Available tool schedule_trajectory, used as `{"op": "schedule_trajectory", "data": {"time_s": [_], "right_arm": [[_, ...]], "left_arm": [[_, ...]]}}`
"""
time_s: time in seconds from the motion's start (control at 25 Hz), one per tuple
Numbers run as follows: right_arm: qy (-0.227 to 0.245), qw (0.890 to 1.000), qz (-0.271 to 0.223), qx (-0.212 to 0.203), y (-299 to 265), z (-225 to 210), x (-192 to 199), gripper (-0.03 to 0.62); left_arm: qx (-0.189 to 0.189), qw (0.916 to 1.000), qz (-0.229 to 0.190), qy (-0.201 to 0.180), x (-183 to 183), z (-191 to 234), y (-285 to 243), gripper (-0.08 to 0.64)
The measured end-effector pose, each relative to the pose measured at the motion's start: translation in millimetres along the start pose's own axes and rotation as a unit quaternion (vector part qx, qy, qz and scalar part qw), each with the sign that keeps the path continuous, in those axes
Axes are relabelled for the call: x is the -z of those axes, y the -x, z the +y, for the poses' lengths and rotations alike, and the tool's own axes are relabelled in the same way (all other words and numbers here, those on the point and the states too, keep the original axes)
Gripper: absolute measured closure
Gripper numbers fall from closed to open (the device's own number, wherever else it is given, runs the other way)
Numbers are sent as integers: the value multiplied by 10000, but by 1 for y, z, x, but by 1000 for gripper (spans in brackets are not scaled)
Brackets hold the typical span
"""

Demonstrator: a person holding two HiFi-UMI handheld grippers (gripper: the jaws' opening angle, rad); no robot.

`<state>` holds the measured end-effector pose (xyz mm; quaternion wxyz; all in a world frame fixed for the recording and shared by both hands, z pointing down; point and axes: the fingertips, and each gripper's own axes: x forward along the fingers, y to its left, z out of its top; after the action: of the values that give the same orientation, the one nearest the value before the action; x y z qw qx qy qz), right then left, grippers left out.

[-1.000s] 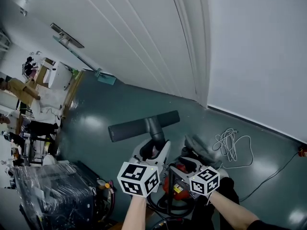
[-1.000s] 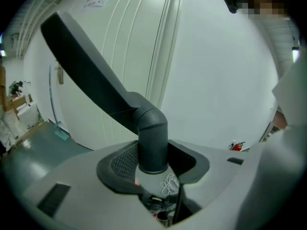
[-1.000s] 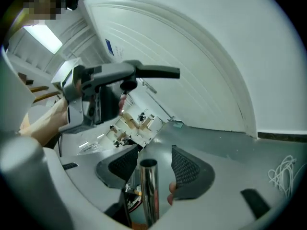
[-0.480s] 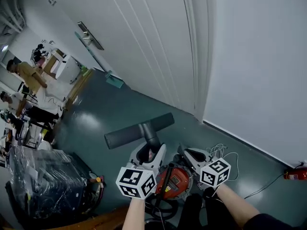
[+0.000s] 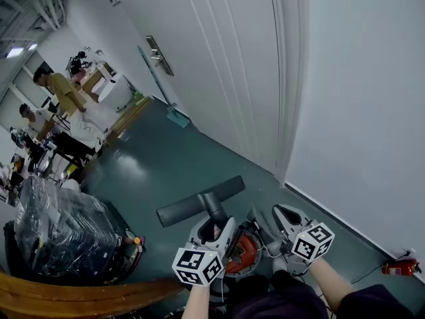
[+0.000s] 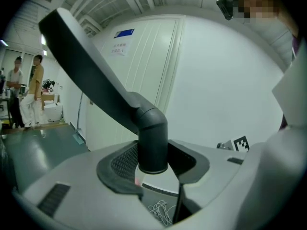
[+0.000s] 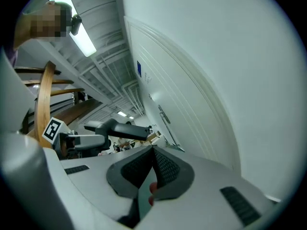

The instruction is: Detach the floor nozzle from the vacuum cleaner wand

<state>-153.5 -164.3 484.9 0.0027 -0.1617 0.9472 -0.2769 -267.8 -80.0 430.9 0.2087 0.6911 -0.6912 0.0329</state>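
The black floor nozzle (image 5: 199, 205) hangs in the air in front of me, its long head lying crosswise. My left gripper (image 5: 214, 226) is shut on its round neck (image 6: 152, 138); the neck's lower end shows free between the pads, with no wand in it. In the right gripper view the nozzle (image 7: 117, 128) and the left gripper's marker cube (image 7: 53, 128) appear at the left. My right gripper (image 5: 279, 212) is raised to the right of the nozzle, and its ribbed pads (image 7: 163, 169) meet with nothing between them. The red vacuum cleaner body (image 5: 242, 254) stays on the floor below both grippers.
A white door and wall (image 5: 252, 78) stand close ahead. A plastic-wrapped cart (image 5: 66, 234) is at the left, with a wooden rail (image 5: 86, 301) near me. A red fire extinguisher (image 5: 398, 266) lies by the right wall. People (image 5: 56, 95) stand far left. A white cable coil (image 6: 160, 210) lies on the floor.
Both grippers have risen, the left one carrying the nozzle up with it. The right gripper's jaws have gone from open to shut. The head view has tilted up towards the door.
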Motion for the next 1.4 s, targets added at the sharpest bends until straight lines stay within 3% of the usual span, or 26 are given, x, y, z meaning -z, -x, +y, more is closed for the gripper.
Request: {"op": "schedule_trajectory", "data": {"time_s": [0.52,1.0,1.12,1.4], "right_arm": [[422,9969,-365,-547,2,62,-72,575],[1392,9839,-866,-709,10,116,-138,575],[1636,9790,-974,-731,12,130,-144,575],[1662,9791,-944,-689,19,141,-135,575]], "left_arm": [[-427,9962,-648,-387,-46,-22,36,379],[-836,9811,-1445,-978,-100,-45,65,379],[-852,9796,-1511,-1011,-104,-44,70,379],[-670,9828,-1435,-954,-94,-46,73,379]]}}
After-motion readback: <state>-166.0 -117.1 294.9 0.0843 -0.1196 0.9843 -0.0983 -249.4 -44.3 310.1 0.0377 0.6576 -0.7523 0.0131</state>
